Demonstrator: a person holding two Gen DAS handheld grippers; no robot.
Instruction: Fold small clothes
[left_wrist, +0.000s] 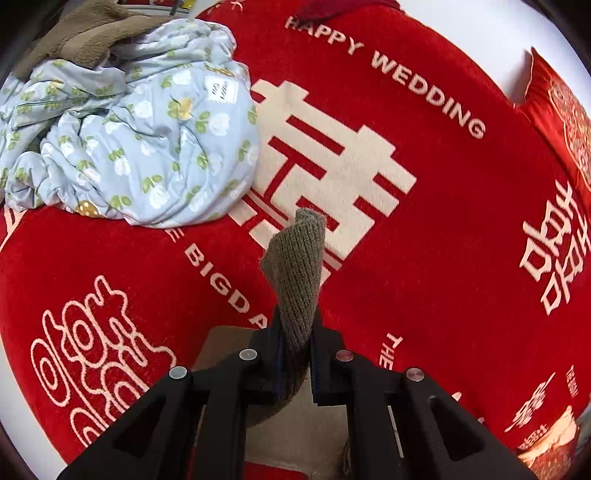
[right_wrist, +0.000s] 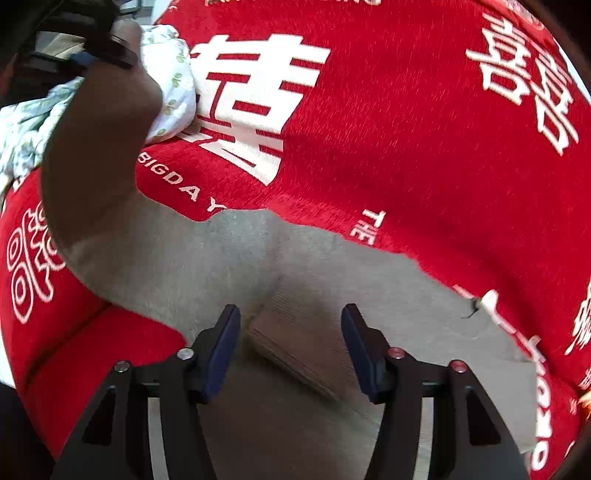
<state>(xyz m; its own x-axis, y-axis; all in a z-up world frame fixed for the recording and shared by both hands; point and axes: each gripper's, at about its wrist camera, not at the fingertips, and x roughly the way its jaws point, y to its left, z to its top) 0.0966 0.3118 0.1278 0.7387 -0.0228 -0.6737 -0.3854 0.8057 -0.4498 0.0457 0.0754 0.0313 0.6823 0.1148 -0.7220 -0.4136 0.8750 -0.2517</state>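
**Left gripper pinches the knit cuff, right gripper spread above the garment**

In the left wrist view the left gripper (left_wrist: 295, 332) sits at the bottom centre of the frame, its jaws pressed together on a grey-brown ribbed cuff (left_wrist: 297, 273). The cuff stands up out of the jaws and curls toward the middle of the frame, lifted clear of the red blanket (left_wrist: 443, 221). Below the jaws, more of the same garment shows as a pale patch at the lower edge.

In the right wrist view the right gripper (right_wrist: 290, 332) is at the bottom centre, jaws spread apart with nothing pinched. The grey garment (right_wrist: 332, 266) lies flat on the blanket directly under and ahead of it, running across the lower half of the frame; a ribbed hem (right_wrist: 295, 354) lies between the two fingers, and the pads do not press on it. From the lower middle one sleeve (right_wrist: 99, 147) rises to the upper left, where the left gripper (right_wrist: 107, 48) holds its end.

Counted: two grippers, one grey knit garment, one red blanket with white lettering, one crumpled floral cloth (left_wrist: 140, 129) at the upper left of the left wrist view, one brown fleece item (left_wrist: 92, 33) behind it, and one red cushion (left_wrist: 561, 122) at the right edge
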